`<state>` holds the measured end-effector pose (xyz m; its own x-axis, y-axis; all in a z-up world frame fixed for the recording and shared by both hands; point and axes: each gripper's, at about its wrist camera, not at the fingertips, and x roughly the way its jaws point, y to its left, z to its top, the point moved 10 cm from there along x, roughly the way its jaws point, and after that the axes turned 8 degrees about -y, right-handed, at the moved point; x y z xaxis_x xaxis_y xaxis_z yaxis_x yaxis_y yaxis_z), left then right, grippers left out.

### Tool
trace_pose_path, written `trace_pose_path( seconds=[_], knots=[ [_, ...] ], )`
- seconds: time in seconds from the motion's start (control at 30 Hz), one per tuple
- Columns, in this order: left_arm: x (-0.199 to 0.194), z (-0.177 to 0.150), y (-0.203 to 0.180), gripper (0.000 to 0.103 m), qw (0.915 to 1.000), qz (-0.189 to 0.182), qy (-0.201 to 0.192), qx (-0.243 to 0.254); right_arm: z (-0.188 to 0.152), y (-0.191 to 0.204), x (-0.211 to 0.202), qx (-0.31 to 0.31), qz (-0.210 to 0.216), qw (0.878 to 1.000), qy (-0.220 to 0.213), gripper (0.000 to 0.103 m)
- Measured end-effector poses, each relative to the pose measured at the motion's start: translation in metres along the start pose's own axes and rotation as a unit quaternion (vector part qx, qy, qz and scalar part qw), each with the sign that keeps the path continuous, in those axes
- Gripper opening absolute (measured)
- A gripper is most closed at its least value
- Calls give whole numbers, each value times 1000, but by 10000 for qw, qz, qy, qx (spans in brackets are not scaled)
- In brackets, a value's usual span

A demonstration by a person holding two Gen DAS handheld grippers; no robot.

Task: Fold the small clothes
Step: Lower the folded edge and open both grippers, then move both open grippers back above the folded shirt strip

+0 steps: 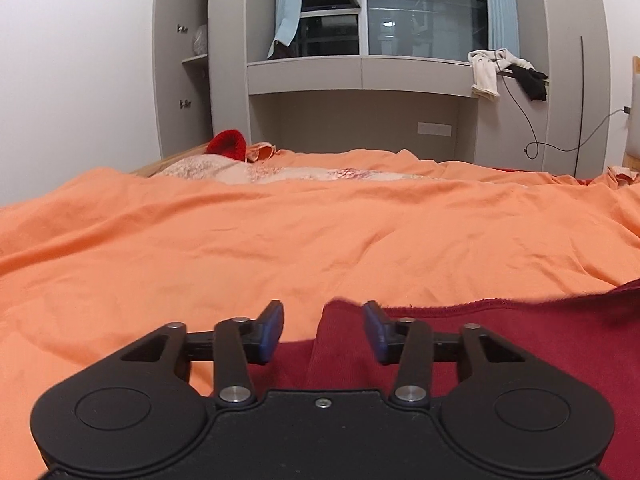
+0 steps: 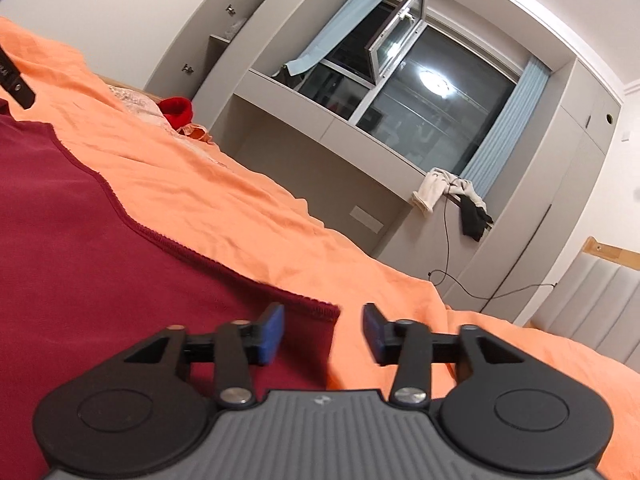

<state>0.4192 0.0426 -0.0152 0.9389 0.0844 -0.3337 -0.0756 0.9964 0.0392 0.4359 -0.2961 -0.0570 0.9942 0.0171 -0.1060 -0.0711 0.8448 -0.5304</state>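
While both grippers rest low over the bed, the left gripper (image 1: 323, 332) has its fingers apart around a corner of the dark red garment (image 1: 520, 344), not pressing it. Likewise parted, the right gripper (image 2: 323, 334) straddles its hemmed corner. Beyond stretches the orange sheet (image 1: 280, 240), then the window (image 1: 424, 12).

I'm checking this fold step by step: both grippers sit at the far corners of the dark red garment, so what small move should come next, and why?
Probably draw both grippers back off the cloth. The left gripper and right gripper stand open, pads clear of the dark red garment, whose corners lie flat on the orange bedspread, so this fold looks laid down.
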Motion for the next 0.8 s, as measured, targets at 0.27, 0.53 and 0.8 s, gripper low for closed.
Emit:
trace_pose_path(
  seconds=[0.27,0.53,0.8],
  knots=[
    [8,-18,6,59,9993,116,359,-74,-23,-9,5,203,-145,9985,492,99],
    [1,-12,2,85,9997,41,249,-14,-33,-27,7,793,15,9944,702,103],
    [-33,9,10,102,9994,75,-243,-252,-19,-51,-21,1044,-93,9935,446,103]
  ],
)
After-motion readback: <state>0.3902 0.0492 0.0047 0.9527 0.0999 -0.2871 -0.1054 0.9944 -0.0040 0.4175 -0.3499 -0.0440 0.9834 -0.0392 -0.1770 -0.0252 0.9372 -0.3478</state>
